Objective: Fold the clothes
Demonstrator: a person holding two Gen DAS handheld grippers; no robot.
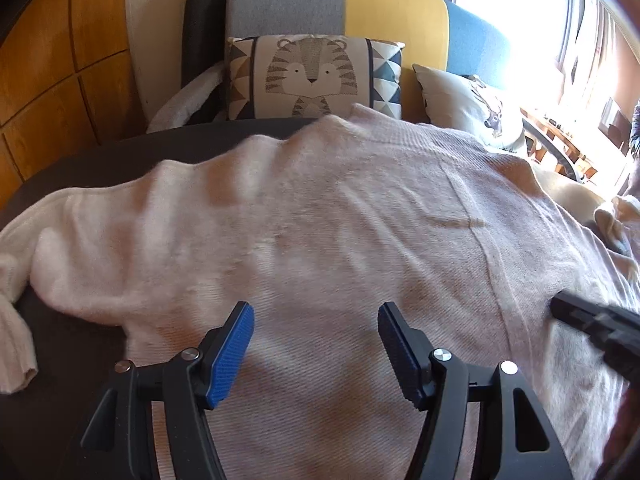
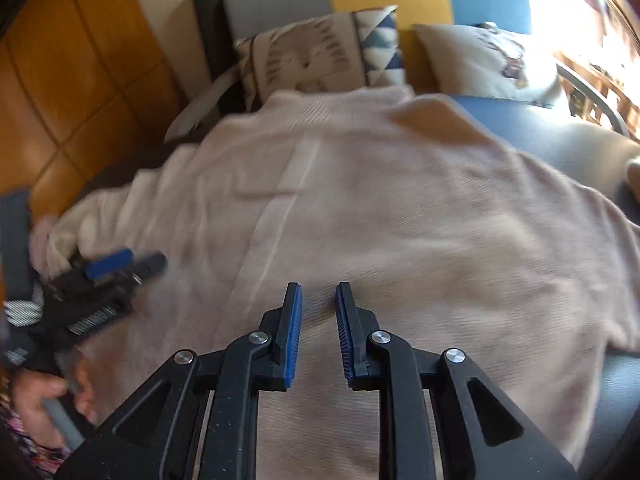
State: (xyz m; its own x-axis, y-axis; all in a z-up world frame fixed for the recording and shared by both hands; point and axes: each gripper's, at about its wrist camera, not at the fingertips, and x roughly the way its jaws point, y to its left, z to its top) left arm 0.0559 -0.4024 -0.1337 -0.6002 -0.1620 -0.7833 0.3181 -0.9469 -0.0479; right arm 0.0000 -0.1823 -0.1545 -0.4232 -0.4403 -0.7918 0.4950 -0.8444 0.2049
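Ahead of both my tools runs the sofa back [image 1: 396, 20], in grey, yellow and blue panels. Spread over the dark seat [image 1: 72, 176] beneath and in front of my tools is the pale pink knitted sweater [image 1: 320, 220], the task's garment, lying mostly flat, with a raised seam running away from me, to the right of my left gripper and to the left of my right gripper. One sleeve [image 1: 16, 320] trails off to the far left of my left tool, and its ribbed cuff hangs over the seat's edge.

Beyond the sweater's far edge, straight ahead of my left tool, the tiger cushion [image 1: 312, 76] leans against the sofa back; the deer cushion [image 1: 476, 112] sits ahead and to the right.

My left gripper [image 1: 316, 320] hovers over the near part of the sweater with its jaws spread wide and nothing between the blue pads [image 1: 232, 356]. My right gripper [image 2: 318, 300] is also over the cloth, its jaws parted by a narrower gap and holding nothing. In the right wrist view, which is blurred, my left tool sits off to the left with a hand [image 2: 44, 400] gripping its handle.
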